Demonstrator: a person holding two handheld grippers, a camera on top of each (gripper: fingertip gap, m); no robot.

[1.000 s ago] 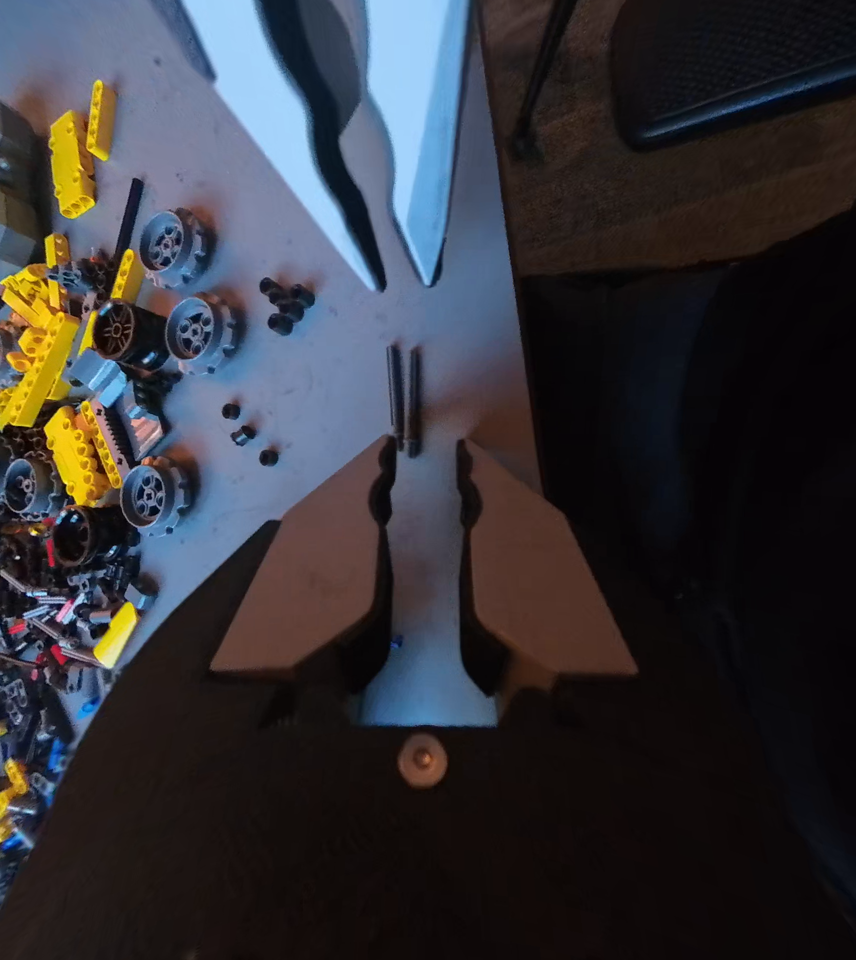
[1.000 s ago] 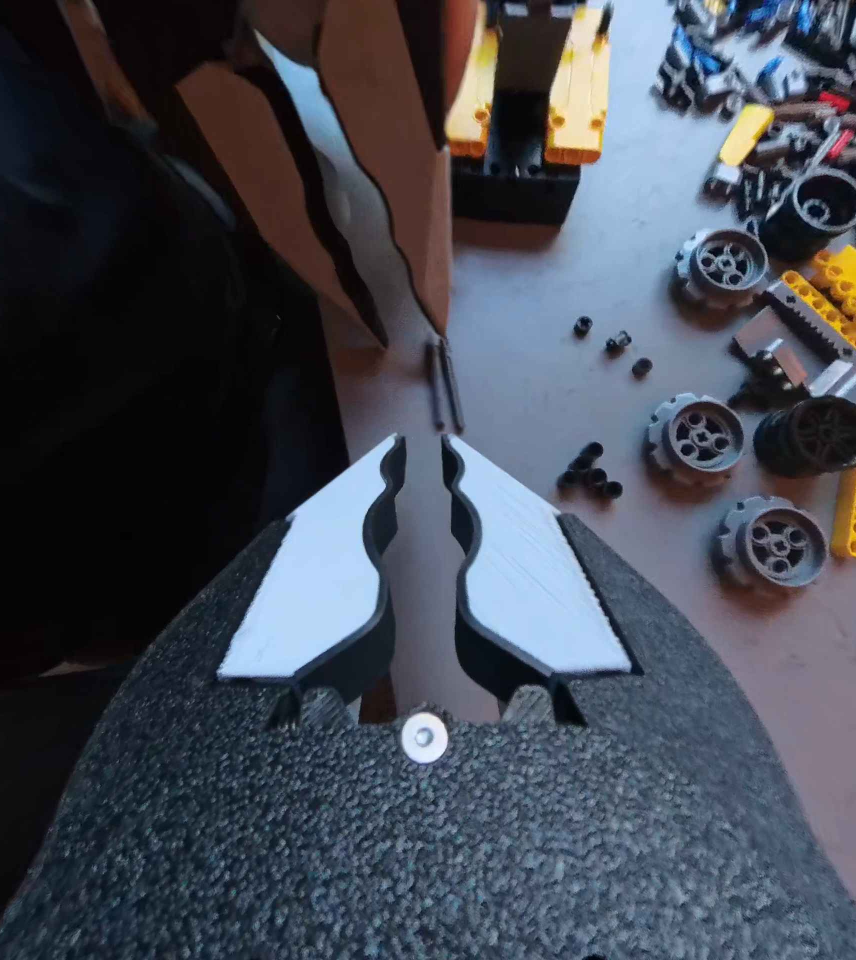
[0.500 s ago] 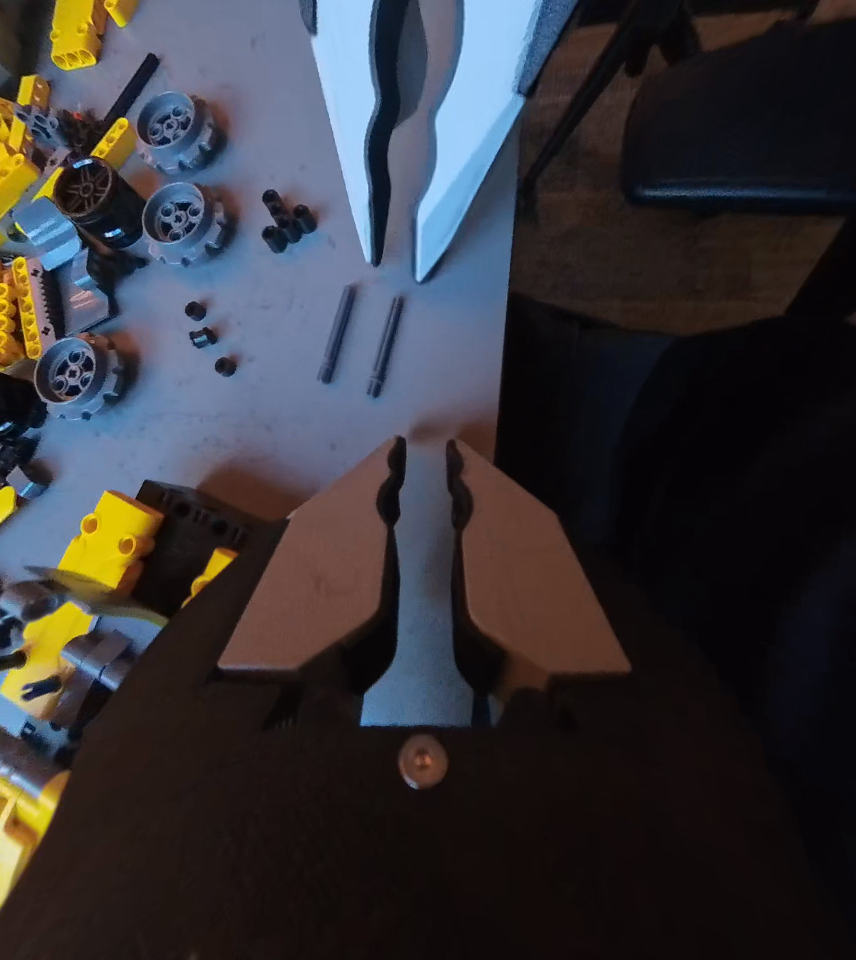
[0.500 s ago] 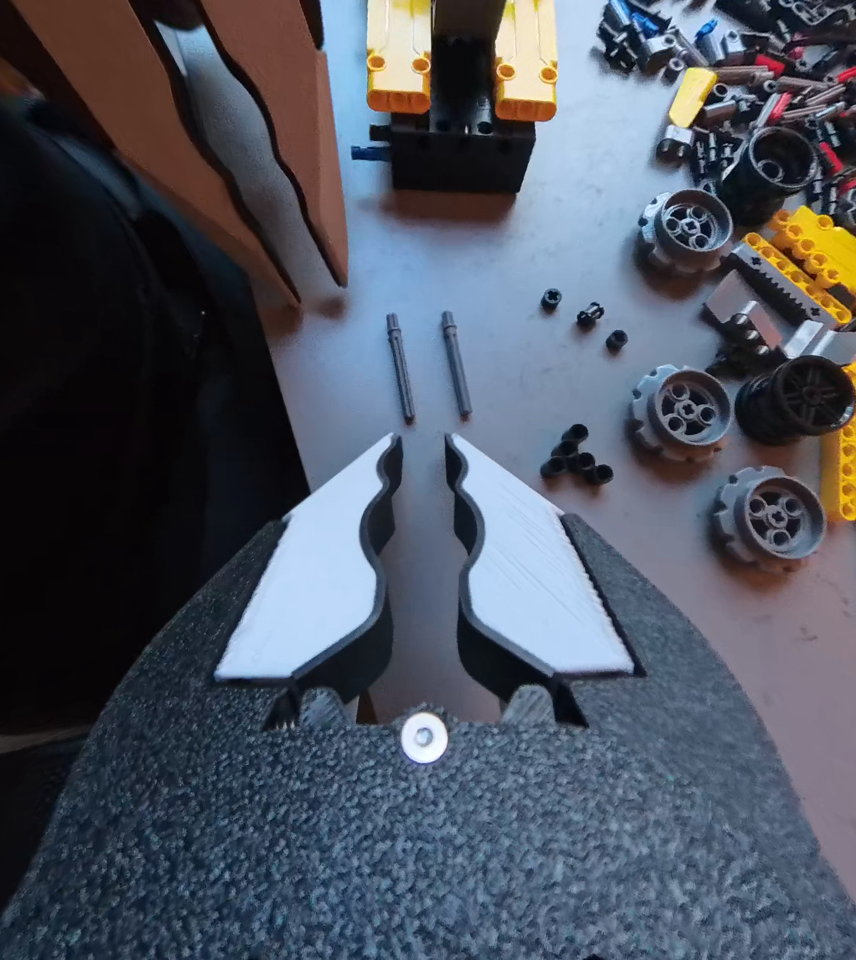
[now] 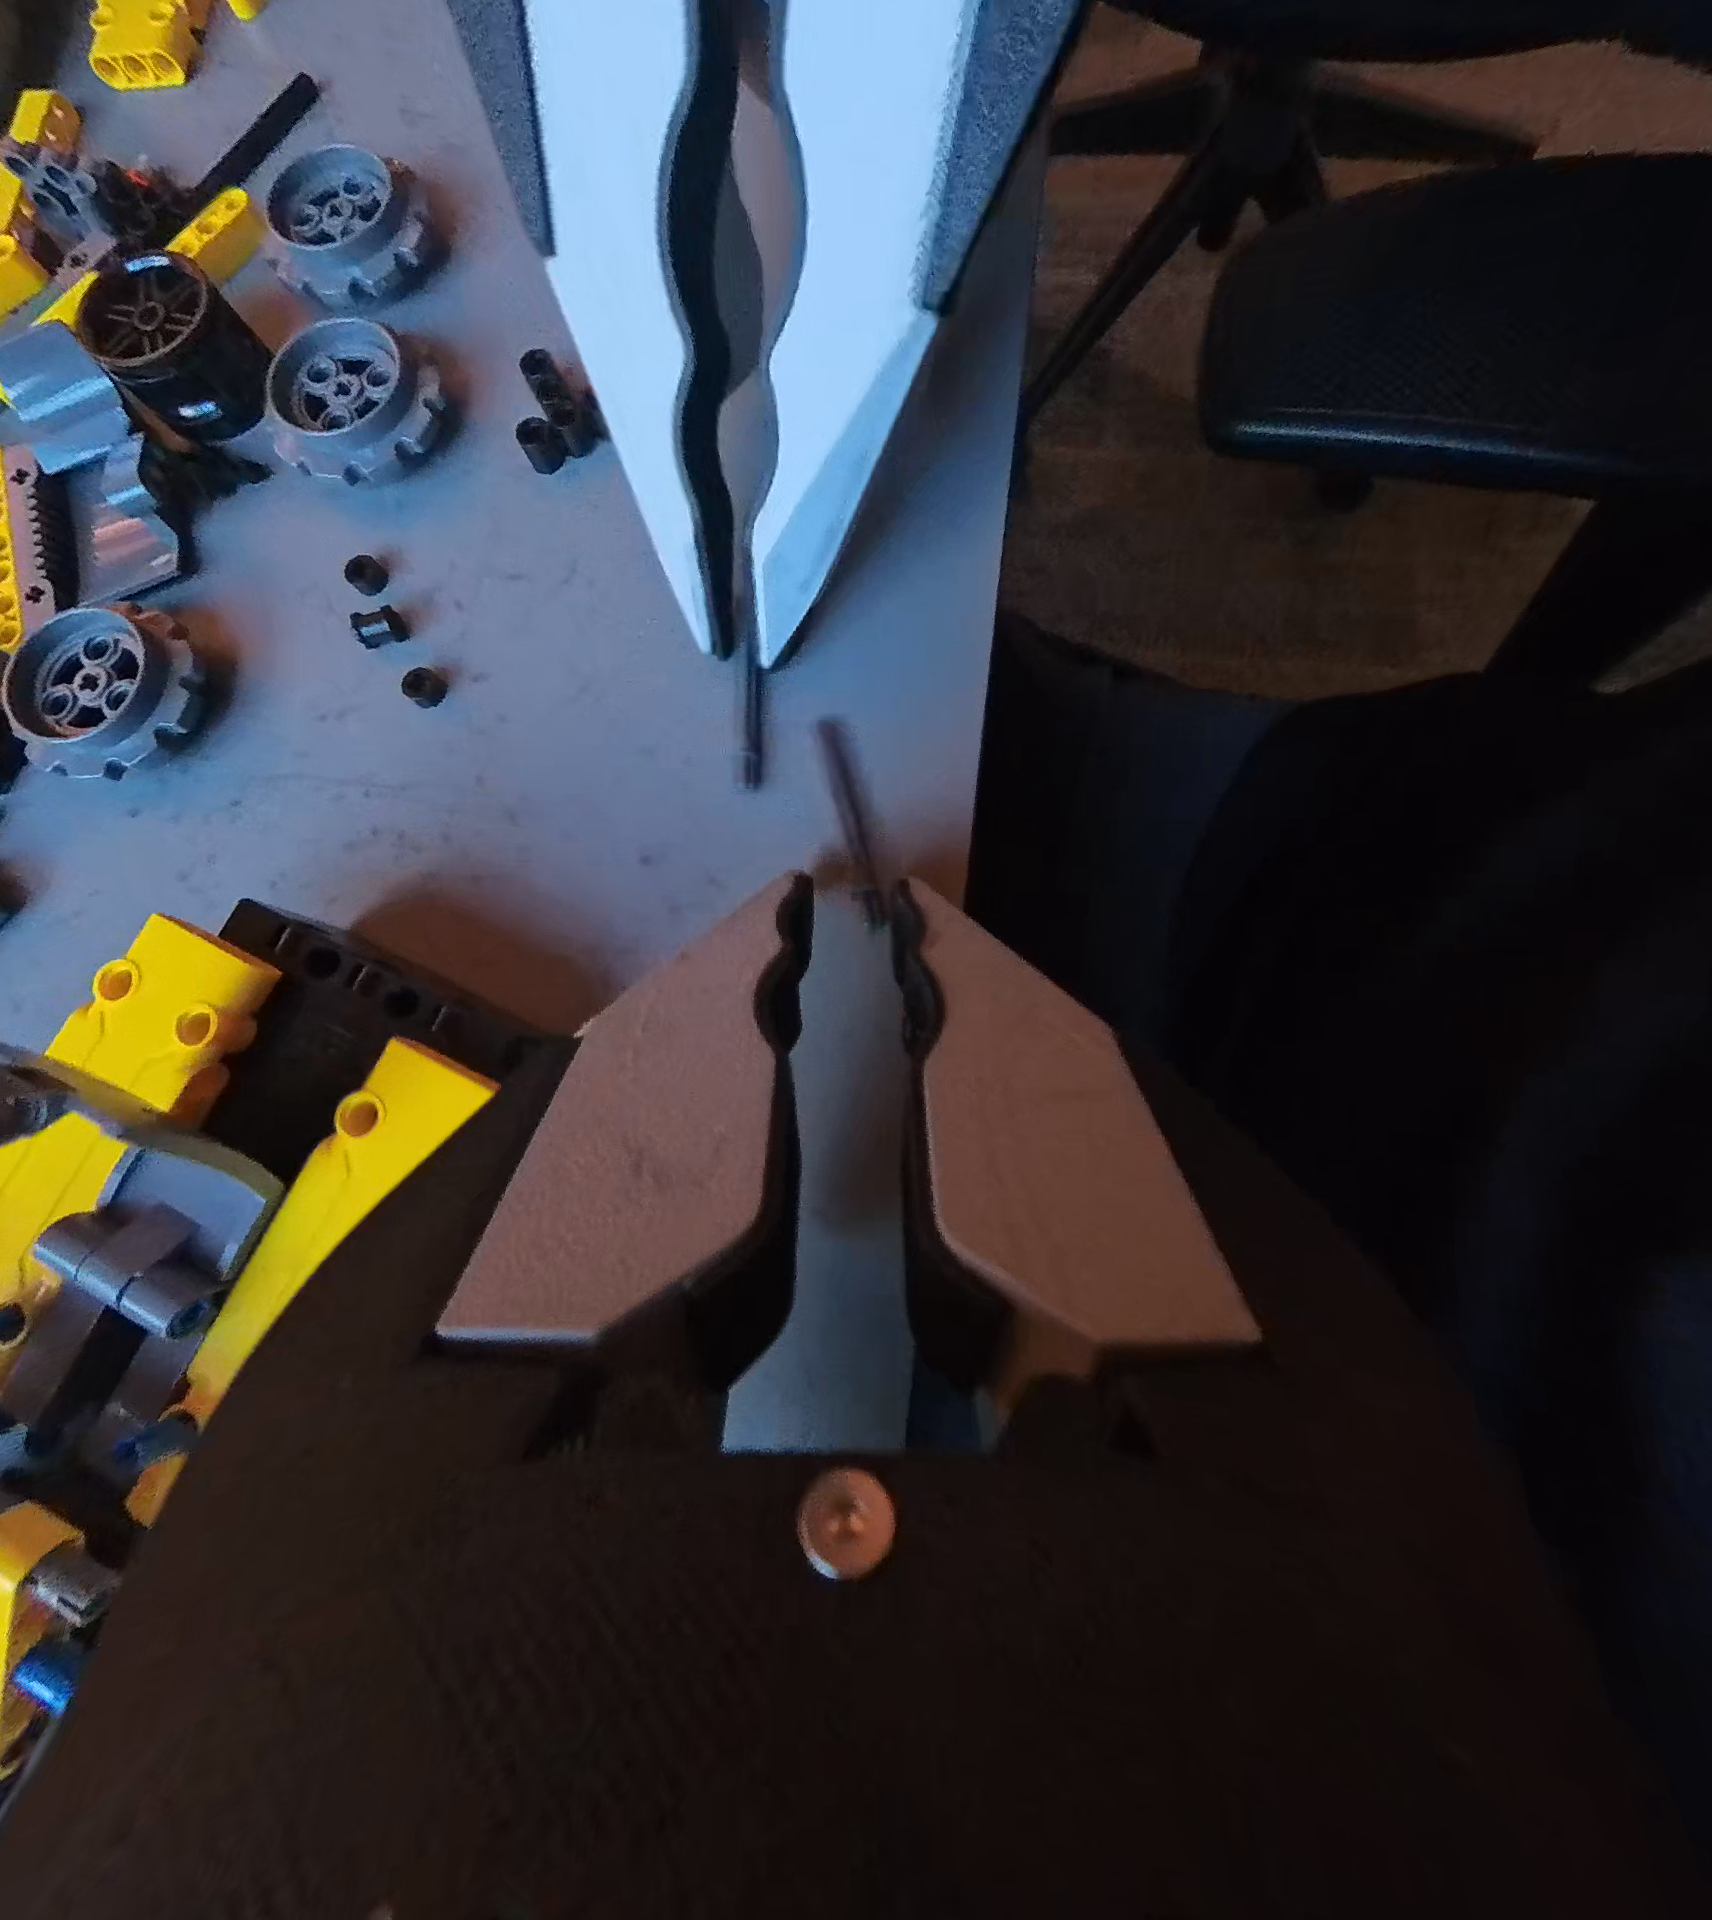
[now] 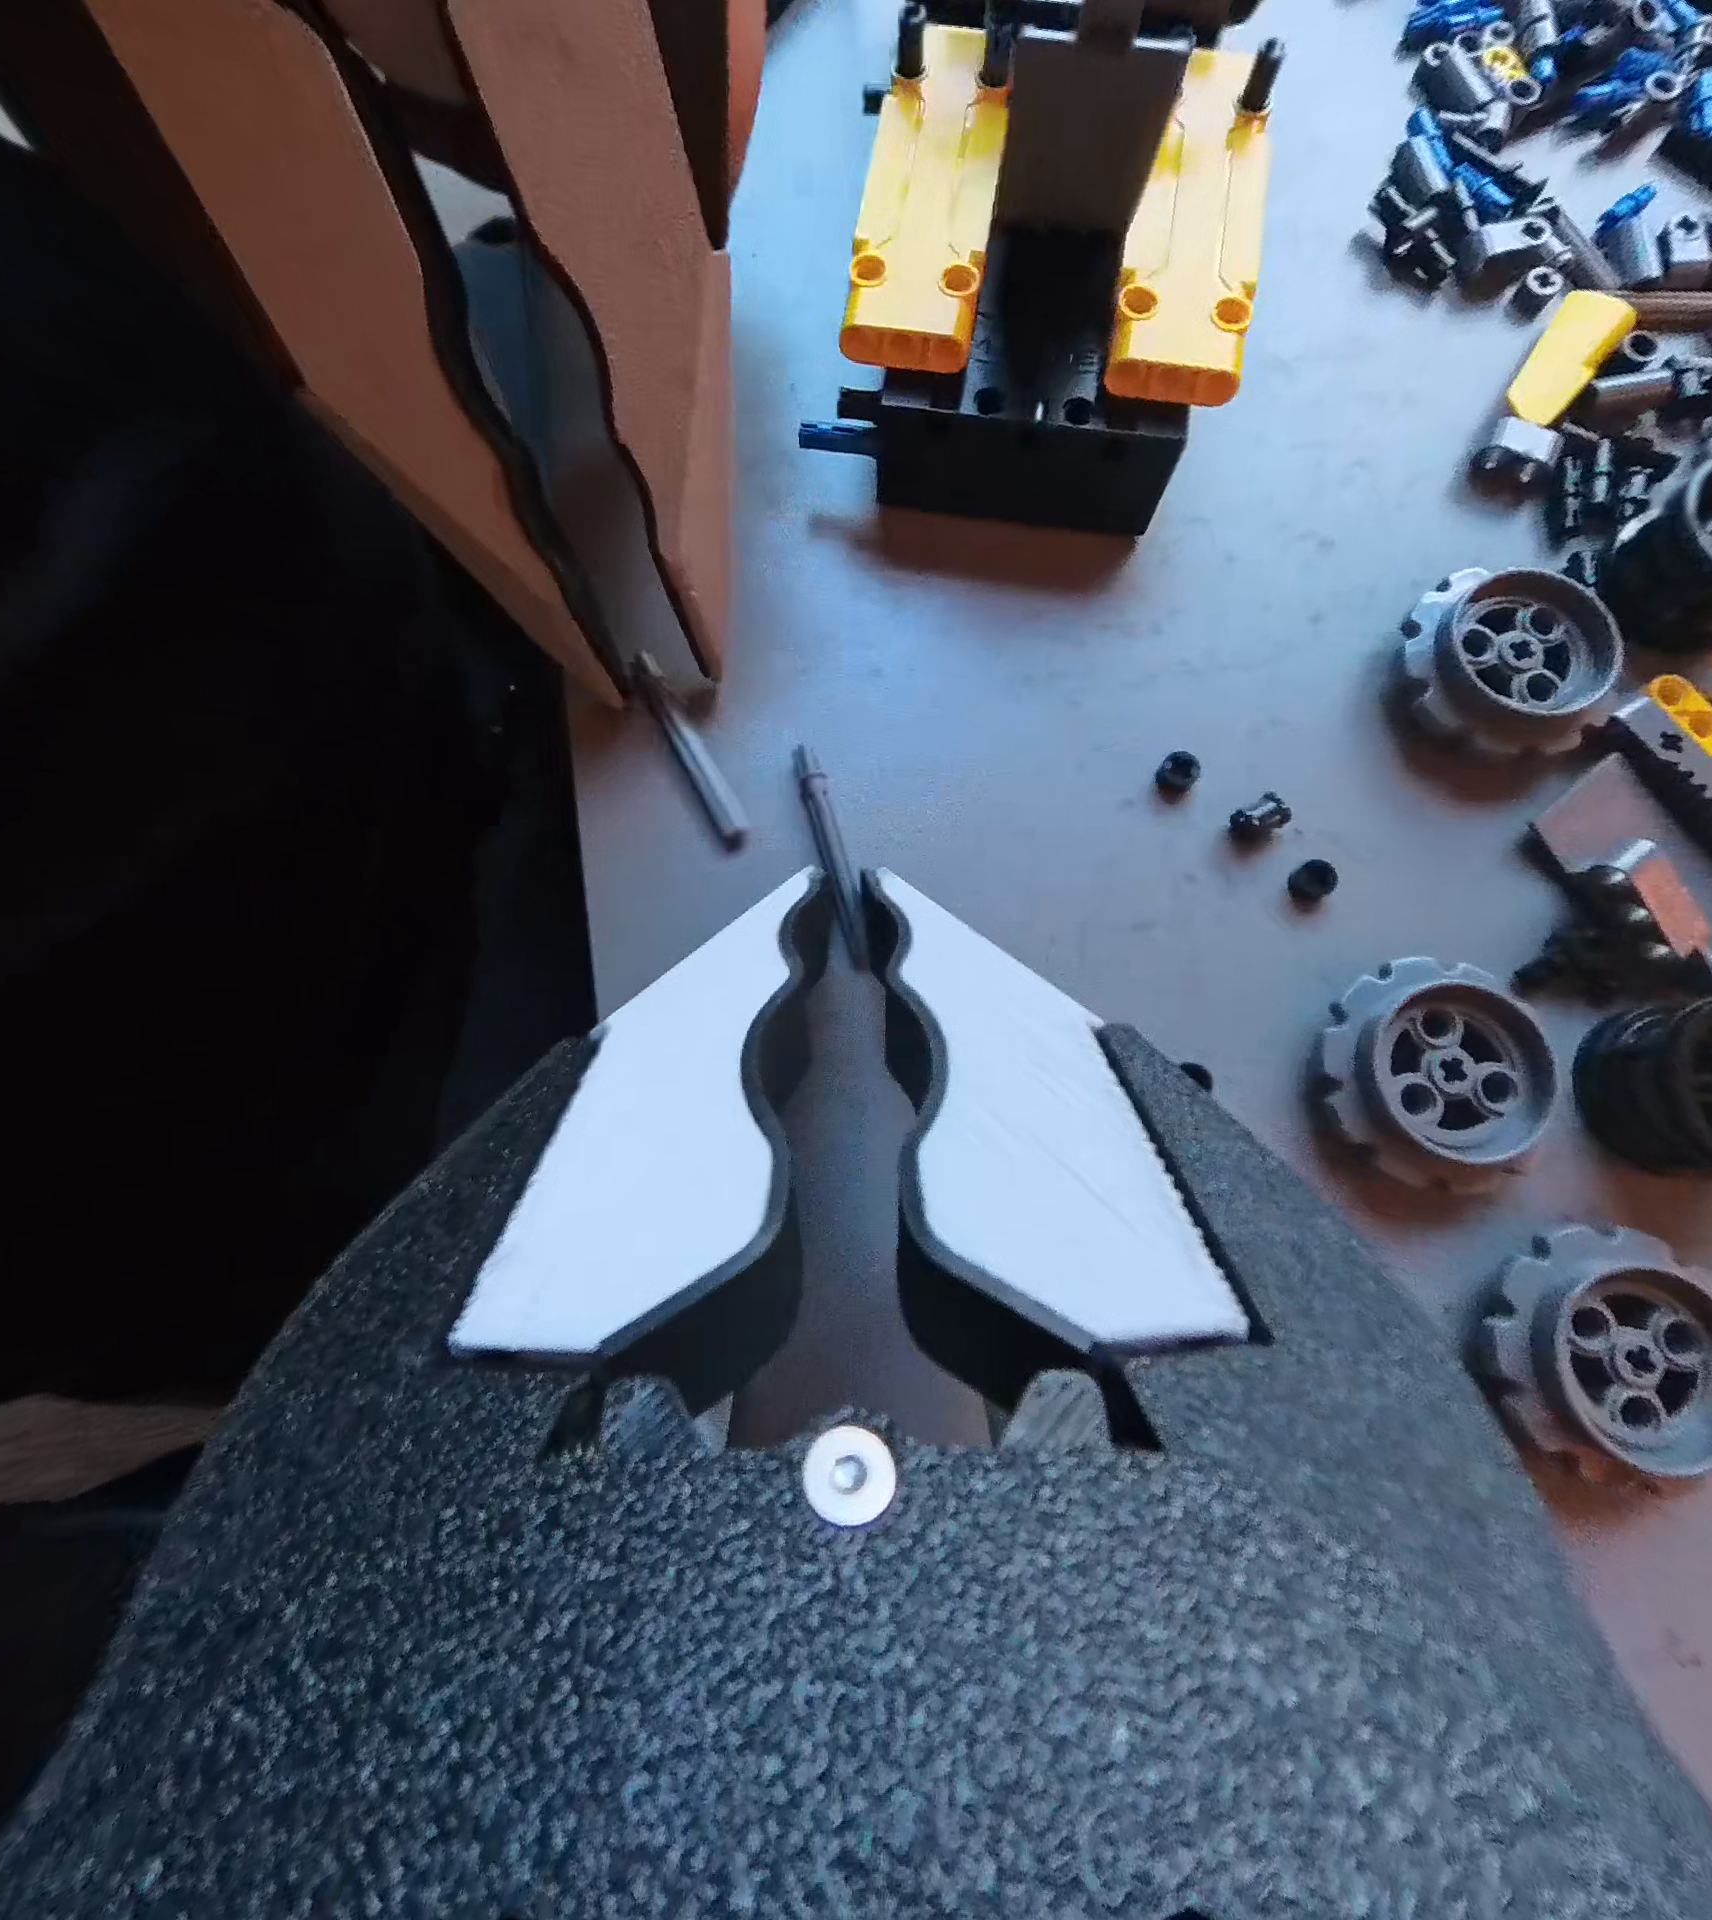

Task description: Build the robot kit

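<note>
My right tongs pinch one thin black axle at its very end; my left tongs, still slightly spread, straddle the other axle near the surface edge. Either could slip or roll off.

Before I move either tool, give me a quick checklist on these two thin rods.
1. Right tool straddles first rod: ok.
2. Right tool actually pinching first rod: cannot tell.
3. Left tool straddles second rod: ok, though off-centre.
4. Left tool closed on second rod: not ok, a gap shows.
5. Rods apart from each other: ok.
6. Second rod well in from the table edge: not ok, it lies close.
</note>
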